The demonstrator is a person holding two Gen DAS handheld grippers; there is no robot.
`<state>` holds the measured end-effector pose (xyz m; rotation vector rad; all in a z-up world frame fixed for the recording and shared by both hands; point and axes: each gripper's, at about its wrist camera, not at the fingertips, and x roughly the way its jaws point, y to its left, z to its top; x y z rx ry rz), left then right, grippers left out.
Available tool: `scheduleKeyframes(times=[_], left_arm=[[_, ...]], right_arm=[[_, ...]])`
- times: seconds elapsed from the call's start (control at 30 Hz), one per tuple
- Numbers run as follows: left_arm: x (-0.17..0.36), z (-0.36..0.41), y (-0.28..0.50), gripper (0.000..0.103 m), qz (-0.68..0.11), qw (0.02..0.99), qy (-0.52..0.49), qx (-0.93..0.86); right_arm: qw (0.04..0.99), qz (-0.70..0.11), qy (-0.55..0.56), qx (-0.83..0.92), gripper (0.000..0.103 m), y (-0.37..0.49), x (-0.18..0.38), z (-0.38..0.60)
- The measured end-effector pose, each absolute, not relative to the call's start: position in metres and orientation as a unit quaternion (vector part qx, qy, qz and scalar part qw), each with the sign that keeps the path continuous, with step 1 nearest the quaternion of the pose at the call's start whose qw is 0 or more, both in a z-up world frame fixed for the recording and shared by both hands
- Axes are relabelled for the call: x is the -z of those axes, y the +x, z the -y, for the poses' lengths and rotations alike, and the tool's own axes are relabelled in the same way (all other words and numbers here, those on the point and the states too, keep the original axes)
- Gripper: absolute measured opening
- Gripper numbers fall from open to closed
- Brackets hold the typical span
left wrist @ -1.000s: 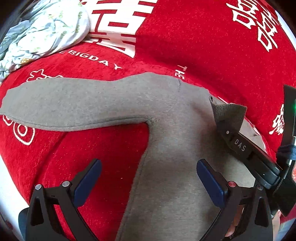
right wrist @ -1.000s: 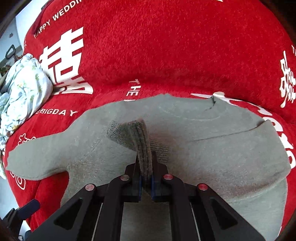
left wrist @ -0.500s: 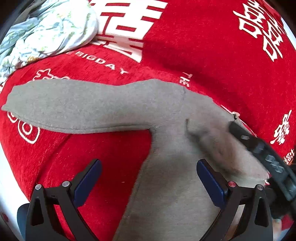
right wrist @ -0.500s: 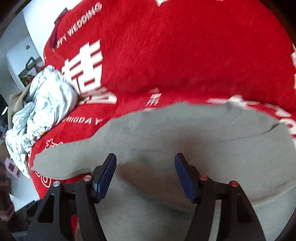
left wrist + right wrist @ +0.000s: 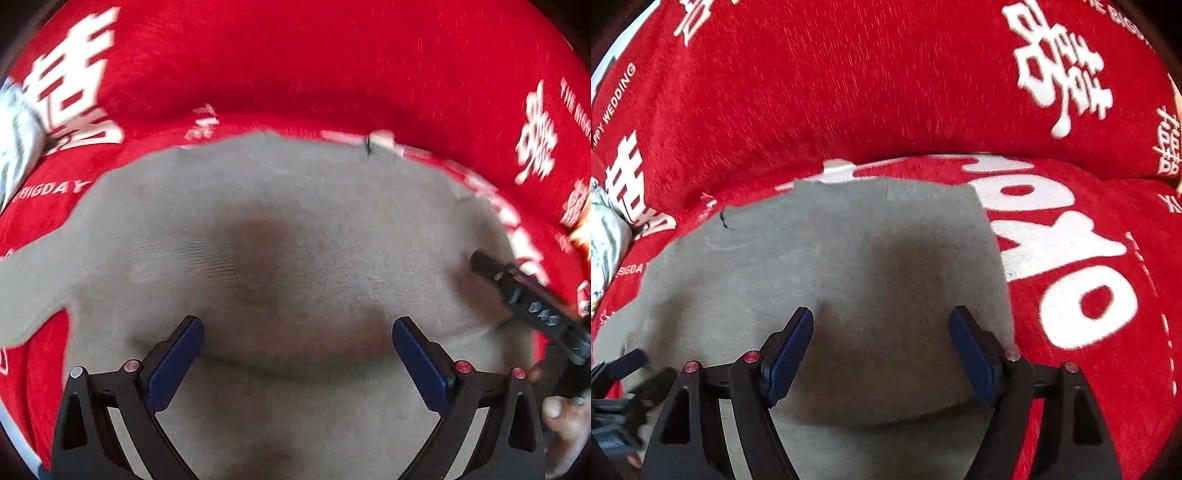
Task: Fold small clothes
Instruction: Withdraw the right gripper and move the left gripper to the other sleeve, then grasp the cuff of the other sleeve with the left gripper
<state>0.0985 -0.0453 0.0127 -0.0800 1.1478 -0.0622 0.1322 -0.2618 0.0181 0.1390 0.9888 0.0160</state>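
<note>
Grey garment (image 5: pixel 827 258): spread flat on red sofa cover (image 5: pixel 886 92), right sleeve folded inward. Right gripper (image 5: pixel 882 350): jaws just opened wide, empty, above right half. Left gripper (image 5: pixel 295 354): wide apart, empty, over middle.

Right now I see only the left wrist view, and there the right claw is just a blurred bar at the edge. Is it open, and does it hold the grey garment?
Observer: The right claw is open. Its jaws have just been opening and nothing is between them. The grey garment lies flat beneath.
Operator: Where does the garment end on that side?
Observer: Its right edge runs straight, just beyond the claw's right finger. Past it the red cover with large white print lies bare.
Operator: Is my left claw seen from there?
Observer: Yes, the left claw shows low at the left edge of the right wrist view, blurred.
</note>
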Motion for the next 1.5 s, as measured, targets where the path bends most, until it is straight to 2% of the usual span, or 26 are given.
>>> scheduleKeyframes(times=[0.1,0.2,0.3,0.47,0.53,0.63,0.8,1.0,1.1,1.2,1.3,1.37,1.5], left_arm=[[-0.006,0.051,0.112,0.102,-0.524,0.852,-0.001,0.007],[-0.008,0.043,0.119,0.102,-0.529,0.849,-0.015,-0.002],[-0.018,0.038,0.104,0.102,-0.518,0.854,-0.035,0.008],[-0.009,0.048,0.079,0.102,-0.502,0.865,0.017,0.002],[-0.015,0.044,0.069,0.102,-0.5,0.866,0.005,0.006],[-0.03,0.026,0.047,0.102,-0.479,0.878,-0.014,0.009],[-0.029,-0.054,0.022,0.102,-0.48,0.872,-0.08,-0.053],[-0.024,-0.213,-0.014,0.102,-0.454,0.839,-0.217,-0.206],[-0.021,-0.283,-0.039,0.102,-0.427,0.812,-0.262,-0.299],[-0.007,-0.34,-0.05,0.102,-0.421,0.775,-0.291,-0.37],[0.018,-0.378,-0.045,0.103,-0.44,0.75,-0.323,-0.375],[0.014,-0.388,-0.039,0.103,-0.419,0.753,-0.321,-0.393],[0.014,-0.394,-0.013,0.103,-0.429,0.746,-0.305,-0.408]], right_arm=[[0.876,-0.479,0.057,0.012,0.081,0.145,-0.011,0.266],[0.87,-0.492,0.032,0.022,0.081,0.154,-0.01,0.263],[0.881,-0.473,0.02,0.004,0.081,0.13,-0.023,0.258],[0.877,-0.481,0.002,0.0,0.081,0.094,-0.018,0.237],[0.885,-0.465,-0.028,0.014,0.081,0.079,-0.021,0.228],[0.896,-0.443,0.0,0.021,0.082,0.058,-0.033,0.226],[0.884,-0.468,-0.013,-0.01,0.084,0.051,-0.017,0.199],[0.89,-0.455,-0.028,0.003,0.088,0.048,-0.016,0.194],[0.889,-0.457,-0.026,0.013,0.093,0.049,-0.015,0.195],[0.889,-0.455,-0.035,0.019,0.093,0.05,-0.014,0.192],[0.89,-0.454,-0.039,0.021,0.093,0.05,-0.013,0.19],[0.89,-0.454,-0.04,0.022,0.093,0.05,-0.013,0.19],[0.89,-0.453,-0.041,0.022,0.093,0.048,-0.012,0.19]])
